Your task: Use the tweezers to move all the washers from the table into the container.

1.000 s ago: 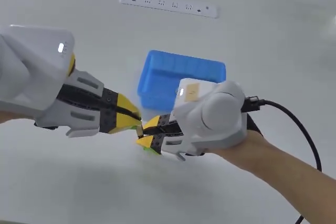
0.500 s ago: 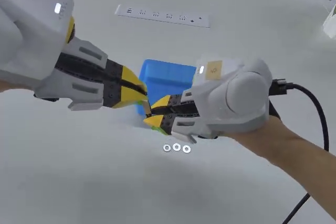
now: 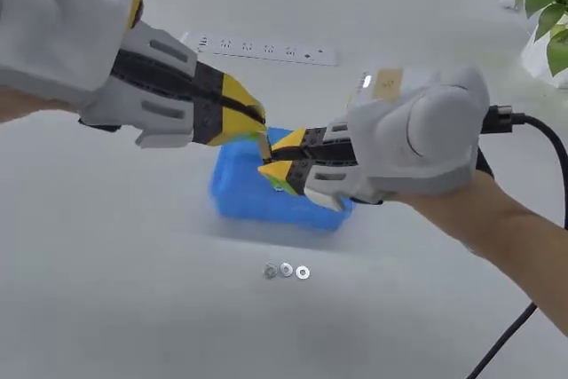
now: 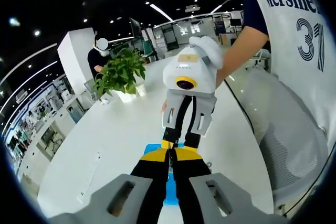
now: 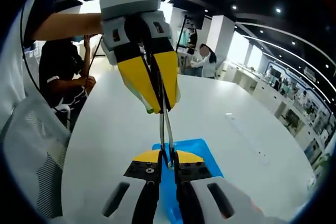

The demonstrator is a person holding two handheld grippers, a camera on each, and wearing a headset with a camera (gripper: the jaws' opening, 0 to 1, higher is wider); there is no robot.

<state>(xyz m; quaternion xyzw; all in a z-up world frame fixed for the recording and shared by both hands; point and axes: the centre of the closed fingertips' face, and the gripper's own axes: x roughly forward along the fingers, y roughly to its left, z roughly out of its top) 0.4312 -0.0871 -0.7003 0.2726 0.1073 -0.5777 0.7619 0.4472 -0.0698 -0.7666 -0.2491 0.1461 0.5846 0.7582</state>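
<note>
Bridging left tongs [image 3: 260,118] and right tongs [image 3: 268,167], tweezers [image 5: 161,129] above container [image 3: 238,198]

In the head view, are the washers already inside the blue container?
No, three washers lie in a row on the table, nearer the camera than the blue container and apart from it.

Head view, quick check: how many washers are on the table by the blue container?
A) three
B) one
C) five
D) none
A: three washers lie in a short row on the table, just in front of the blue container and outside it.
</note>
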